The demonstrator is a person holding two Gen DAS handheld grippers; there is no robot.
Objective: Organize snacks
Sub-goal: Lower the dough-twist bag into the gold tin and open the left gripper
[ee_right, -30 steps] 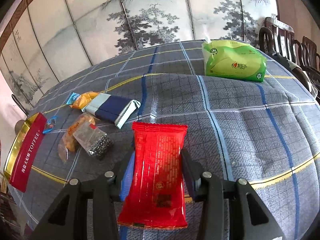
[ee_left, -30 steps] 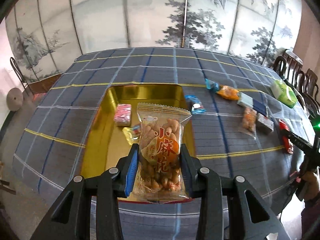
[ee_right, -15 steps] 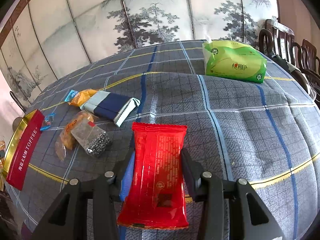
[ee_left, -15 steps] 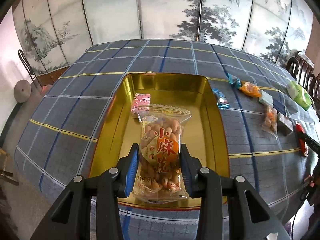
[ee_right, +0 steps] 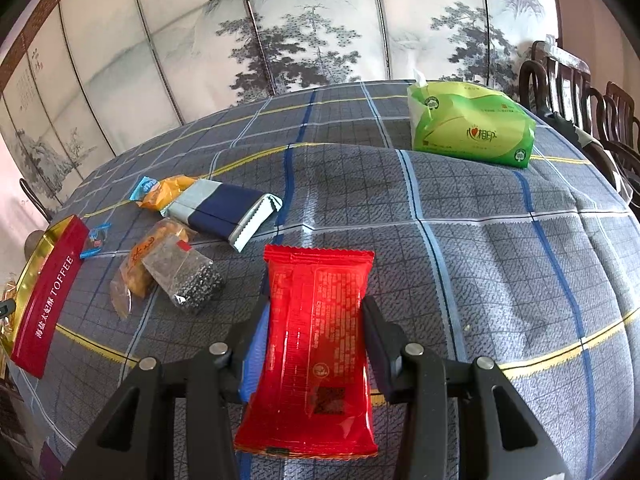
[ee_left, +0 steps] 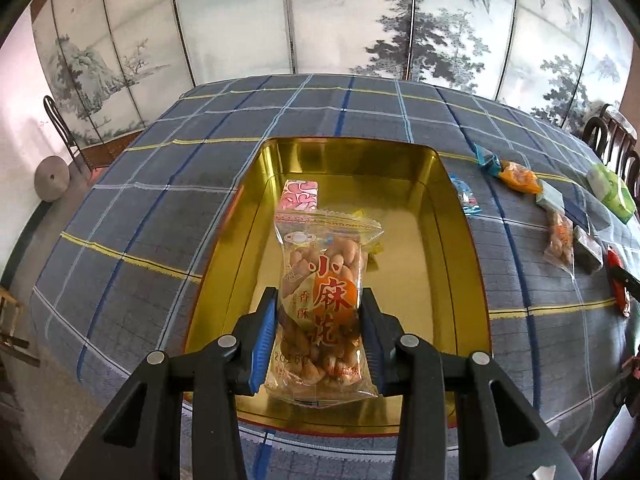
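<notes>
My left gripper (ee_left: 319, 312) is shut on a clear packet of fried dough twists (ee_left: 326, 284) with orange lettering, held above the gold tin (ee_left: 452, 216). Inside the tin lie a pink-and-white packet (ee_left: 300, 195) and a small yellow sweet (ee_left: 374, 245), partly hidden behind the held packet. My right gripper (ee_right: 314, 320) is shut on a red foil packet (ee_right: 316, 344), held over the checked tablecloth (ee_right: 480, 240). The tin's red side (ee_right: 50, 292), marked TOFFEE, shows at the far left of the right wrist view.
Loose snacks lie on the cloth to the right of the tin: a blue sweet (ee_left: 464, 200), an orange packet (ee_right: 168, 192), a navy-and-grey packet (ee_right: 224, 212), a bag of dark seeds (ee_right: 184, 276), a clear bag of orange snacks (ee_right: 140, 264). A green tissue pack (ee_right: 472, 124) sits far right. Chairs (ee_right: 580, 92) stand beyond the table edge.
The left gripper has carried the dough twist packet leftward and down, so the tin now lies centred under it. The right gripper and red packet have stayed put.
</notes>
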